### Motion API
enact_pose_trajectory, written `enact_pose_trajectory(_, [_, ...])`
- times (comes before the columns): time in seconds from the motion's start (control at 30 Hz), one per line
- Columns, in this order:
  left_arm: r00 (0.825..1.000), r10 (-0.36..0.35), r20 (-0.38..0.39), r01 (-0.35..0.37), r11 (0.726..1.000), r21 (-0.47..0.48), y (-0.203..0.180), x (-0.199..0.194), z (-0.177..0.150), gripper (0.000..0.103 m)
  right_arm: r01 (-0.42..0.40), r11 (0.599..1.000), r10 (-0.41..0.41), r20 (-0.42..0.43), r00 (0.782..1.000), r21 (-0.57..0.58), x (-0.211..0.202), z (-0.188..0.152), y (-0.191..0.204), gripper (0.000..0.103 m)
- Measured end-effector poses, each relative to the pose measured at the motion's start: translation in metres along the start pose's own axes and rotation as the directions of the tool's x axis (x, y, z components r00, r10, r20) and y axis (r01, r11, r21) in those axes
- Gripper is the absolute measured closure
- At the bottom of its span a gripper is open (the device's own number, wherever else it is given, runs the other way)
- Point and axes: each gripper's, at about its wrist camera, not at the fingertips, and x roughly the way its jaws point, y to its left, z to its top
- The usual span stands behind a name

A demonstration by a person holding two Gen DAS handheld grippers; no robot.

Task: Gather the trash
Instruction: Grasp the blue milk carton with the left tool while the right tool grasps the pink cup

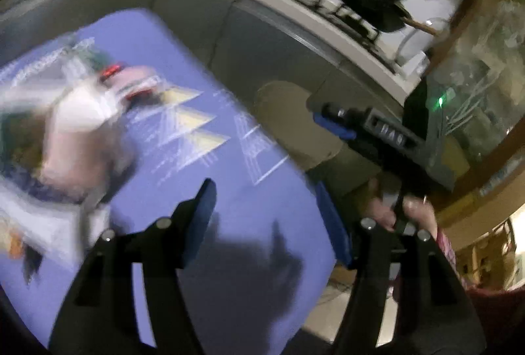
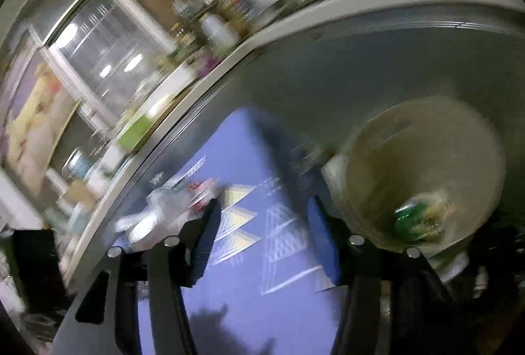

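Both tools (image 1: 269, 223) (image 2: 262, 240) open, trash pile (image 1: 75, 112) left of them.

Black two-finger left gripper (image 1: 267, 220) with blue pads and silver screws, matching right gripper (image 2: 264, 240), plaid sleeve cuff (image 1: 444, 243) seen

Matt blue cloth (image 1: 229, 207) covers the table; clear glossy plastic wrappers (image 1: 82, 86) lie crumpled.
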Motion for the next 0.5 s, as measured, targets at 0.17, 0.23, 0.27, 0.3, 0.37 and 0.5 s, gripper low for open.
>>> enact_pose_trajectory(0.17, [0.994, 0.094, 0.053, -0.083, 0.980, -0.181, 0.082, -0.063, -0.051, 0.042, -0.078, 0.994, 0.068, -0.127, 0.990, -0.071, 0.053, -0.016, 0.059, 0.056])
enact_pose_trajectory(0.23, [0.990, 0.119, 0.070, -0.098, 0.965, -0.245, 0.104, -0.080, -0.063, 0.042, -0.088, 0.994, 0.078, -0.147, 0.986, -0.060, 0.068, -0.013, 0.071, 0.056])
enact_pose_trajectory(0.27, [0.988, 0.133, 0.082, -0.105, 0.953, -0.283, 0.116, -0.090, -0.070, 0.042, -0.095, 0.995, 0.088, -0.158, 0.983, -0.039, 0.075, -0.010, 0.075, 0.056])
enact_pose_trajectory(0.3, [0.986, 0.137, 0.096, -0.102, 0.946, -0.309, 0.127, -0.098, -0.075, 0.042, -0.128, 0.992, 0.125, -0.172, 0.977, -0.004, 0.083, -0.007, 0.079, 0.056])
enact_pose_trajectory(0.37, [0.983, 0.141, 0.117, -0.093, 0.933, -0.348, 0.141, -0.109, -0.082, 0.042, -0.149, 0.989, 0.149, -0.177, 0.973, 0.013, 0.090, -0.008, 0.090, 0.056])
enact_pose_trajectory(0.5, [0.982, 0.125, 0.139, -0.060, 0.916, -0.396, 0.156, -0.115, -0.087, 0.042, -0.169, 0.985, 0.174, -0.193, 0.966, 0.043, 0.114, -0.005, 0.108, 0.056])
